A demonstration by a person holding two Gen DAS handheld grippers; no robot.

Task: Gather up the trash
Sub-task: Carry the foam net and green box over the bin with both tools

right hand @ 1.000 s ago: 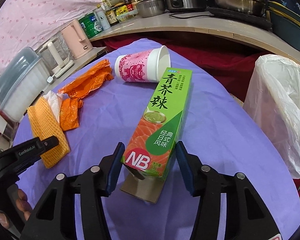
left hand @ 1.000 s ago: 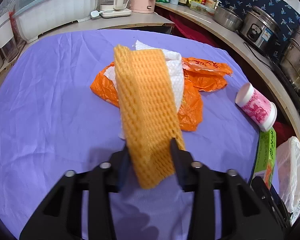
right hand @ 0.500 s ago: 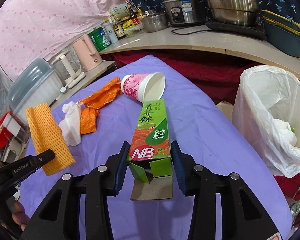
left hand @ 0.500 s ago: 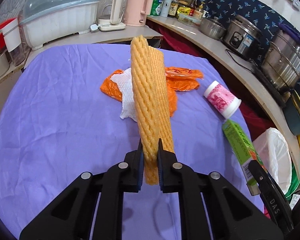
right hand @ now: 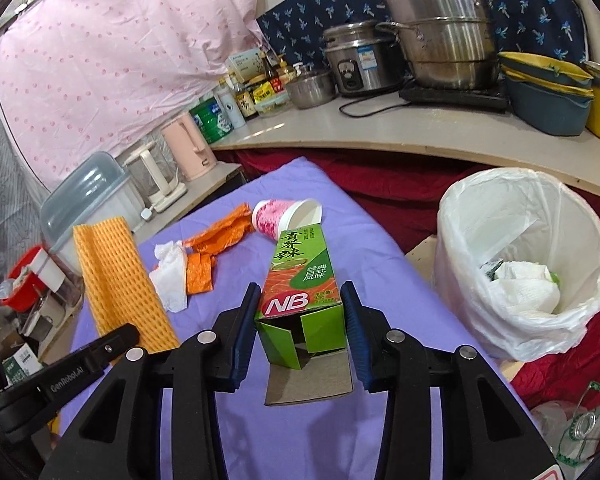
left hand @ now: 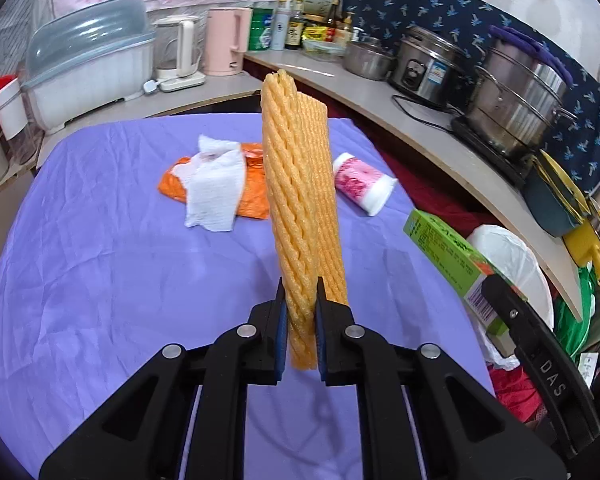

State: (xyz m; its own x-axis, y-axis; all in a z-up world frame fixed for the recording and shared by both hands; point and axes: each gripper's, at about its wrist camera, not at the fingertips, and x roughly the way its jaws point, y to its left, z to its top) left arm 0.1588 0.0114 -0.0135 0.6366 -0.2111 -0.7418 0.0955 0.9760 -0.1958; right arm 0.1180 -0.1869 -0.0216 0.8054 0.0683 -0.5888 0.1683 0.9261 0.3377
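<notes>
My left gripper [left hand: 300,300] is shut on an orange foam net sleeve [left hand: 300,184] and holds it upright above the purple tablecloth [left hand: 100,280]; the sleeve also shows in the right wrist view [right hand: 118,280]. My right gripper [right hand: 300,312] is shut on a green carton box [right hand: 300,280], lifted off the table, its open flap end toward me. The box also shows in the left wrist view [left hand: 452,256]. A white-lined trash bin [right hand: 520,264] stands to the right of the table, with paper inside.
On the tablecloth lie a white tissue [left hand: 212,188], an orange plastic wrapper [left hand: 252,196] and a tipped pink paper cup [left hand: 364,184]. A curved counter [right hand: 420,136] with pots, a rice cooker, kettles and bottles runs behind.
Both grippers have risen with their loads. The left closed on the foam sleeve and lifted it upright. The right lifted the green box off the table, and the bin came more into view.
</notes>
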